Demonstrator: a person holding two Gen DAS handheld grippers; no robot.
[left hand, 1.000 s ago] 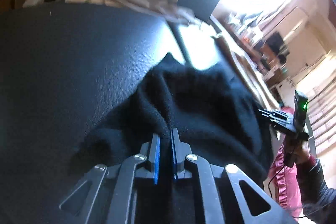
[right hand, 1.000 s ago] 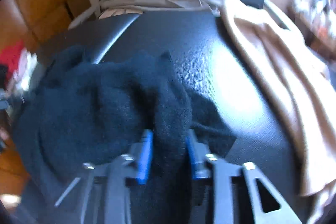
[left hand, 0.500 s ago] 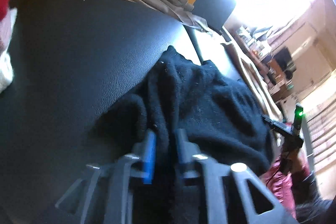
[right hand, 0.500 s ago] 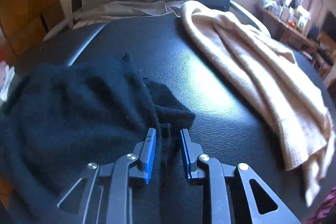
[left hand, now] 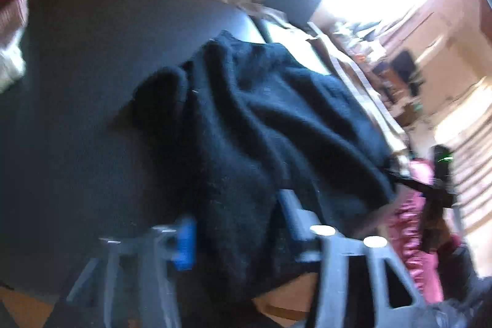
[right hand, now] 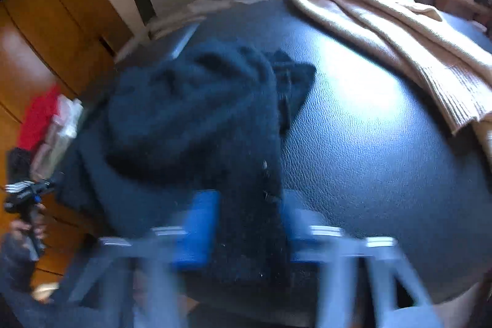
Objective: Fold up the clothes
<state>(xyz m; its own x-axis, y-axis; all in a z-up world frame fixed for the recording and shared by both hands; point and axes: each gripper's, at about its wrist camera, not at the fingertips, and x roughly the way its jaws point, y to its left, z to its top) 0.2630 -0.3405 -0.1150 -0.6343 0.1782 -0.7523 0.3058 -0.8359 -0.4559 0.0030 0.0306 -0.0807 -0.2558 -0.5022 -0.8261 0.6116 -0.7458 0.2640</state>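
Both sets of tongs, left tongs (left hand: 236, 232) and right tongs (right hand: 249, 231), have just been closing and each grips a bunched edge of the black sweater (left hand: 261, 119), which lies crumpled on the black desk (right hand: 384, 162) near a beige sweater (right hand: 399, 29).

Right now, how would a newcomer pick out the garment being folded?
Start at the round black leather-look table. Toward its near left edge lies a bunched black fleece garment, partly hanging over. Unlike the ribbed beige sweater across the table, it is dark and fuzzy.
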